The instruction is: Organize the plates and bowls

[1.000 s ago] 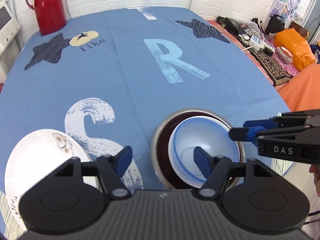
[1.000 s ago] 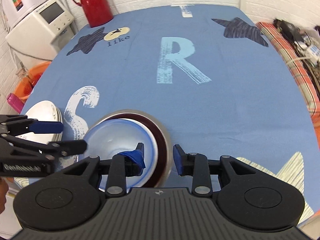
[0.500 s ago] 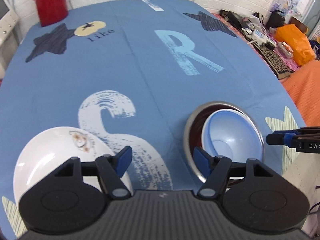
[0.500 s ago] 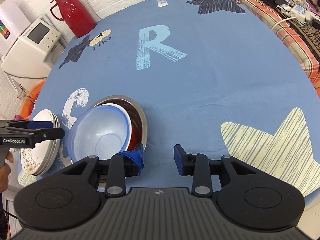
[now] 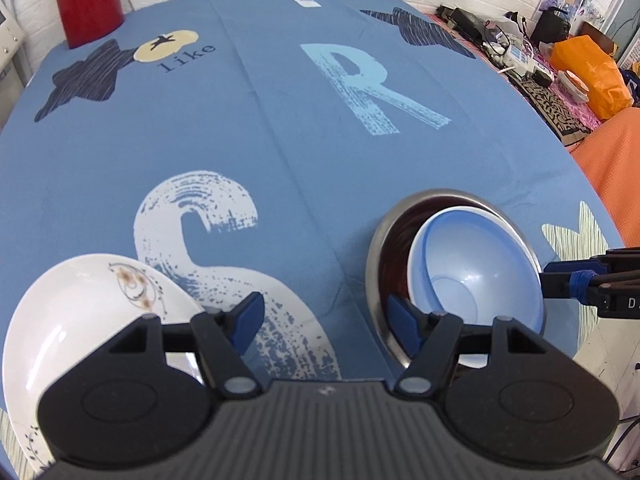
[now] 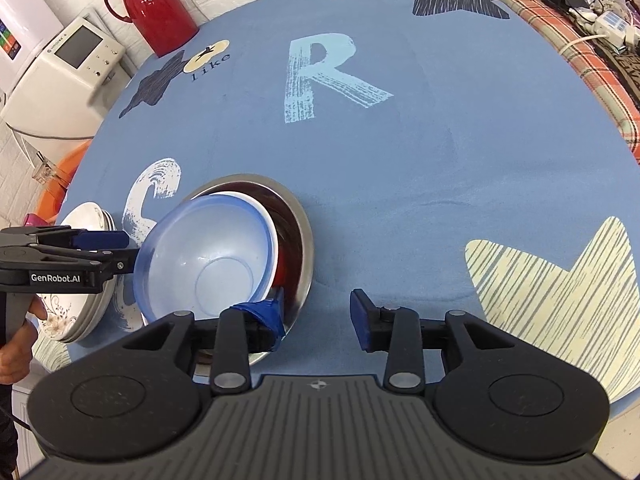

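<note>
A light blue bowl (image 5: 480, 272) (image 6: 208, 260) sits on top of a nest of bowls, above a white rim and a red bowl, all inside a steel bowl (image 5: 380, 240) (image 6: 302, 236). To its left is a stack of white flowered plates (image 5: 80, 312) (image 6: 76, 312). My left gripper (image 5: 326, 316) is open over the cloth between plates and bowls, its right finger by the steel rim. My right gripper (image 6: 316, 316) is open too; its taped left finger (image 6: 268, 314) hangs over the steel bowl's near rim, with nothing between the fingers.
A blue printed tablecloth (image 6: 400, 152) covers the table. A red thermos (image 5: 88, 0) (image 6: 160, 12) stands at the far left, beside a white appliance (image 6: 60, 76). Clutter and an orange bag (image 5: 588, 68) lie off the right edge. A hand (image 6: 16, 344) holds the left gripper.
Both grippers have drawn back and up from the nested bowls, the left one shifting left toward the plates. The bowls and plates stay where they were. Both stay open.
</note>
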The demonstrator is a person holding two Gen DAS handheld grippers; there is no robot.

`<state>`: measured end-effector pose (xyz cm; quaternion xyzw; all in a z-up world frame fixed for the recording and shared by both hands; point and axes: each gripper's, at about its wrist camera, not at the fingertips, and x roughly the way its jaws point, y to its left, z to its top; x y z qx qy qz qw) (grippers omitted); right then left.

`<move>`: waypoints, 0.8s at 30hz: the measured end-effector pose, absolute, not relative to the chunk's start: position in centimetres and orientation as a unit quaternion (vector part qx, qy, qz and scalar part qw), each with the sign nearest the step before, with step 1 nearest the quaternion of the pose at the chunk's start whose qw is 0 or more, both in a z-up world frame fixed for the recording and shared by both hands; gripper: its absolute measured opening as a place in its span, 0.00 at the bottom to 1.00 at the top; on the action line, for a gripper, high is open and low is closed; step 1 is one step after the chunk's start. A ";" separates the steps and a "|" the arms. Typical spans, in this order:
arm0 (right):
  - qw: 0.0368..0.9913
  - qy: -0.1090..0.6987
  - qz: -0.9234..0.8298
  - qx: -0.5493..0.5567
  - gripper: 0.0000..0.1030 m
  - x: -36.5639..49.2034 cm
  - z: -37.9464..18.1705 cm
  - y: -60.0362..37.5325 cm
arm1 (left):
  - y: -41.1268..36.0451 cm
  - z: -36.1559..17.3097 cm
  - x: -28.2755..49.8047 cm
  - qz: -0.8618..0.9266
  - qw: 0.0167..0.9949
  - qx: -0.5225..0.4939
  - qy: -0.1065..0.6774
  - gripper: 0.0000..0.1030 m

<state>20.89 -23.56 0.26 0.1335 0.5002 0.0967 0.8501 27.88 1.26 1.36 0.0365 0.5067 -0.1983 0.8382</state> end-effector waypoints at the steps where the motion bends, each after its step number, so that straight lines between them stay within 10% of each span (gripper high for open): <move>1: 0.849 0.501 0.096 0.140 0.20 21.0 0.1 -23.7 | 1.3 1.3 27.9 -0.199 0.837 0.035 0.508 0.68; 13: 0.851 0.491 0.093 0.160 0.27 21.1 -1.2 -24.0 | 1.0 -0.1 28.6 -0.200 0.828 0.020 0.523 0.69; 19: 0.852 0.497 0.066 0.151 0.58 21.3 -2.0 -24.4 | 1.5 -0.4 28.6 -0.202 0.828 0.006 0.523 0.70; 24: 0.858 0.488 0.064 0.147 0.64 21.1 -2.2 -24.4 | 1.6 -0.4 28.4 -0.197 0.832 0.000 0.519 0.70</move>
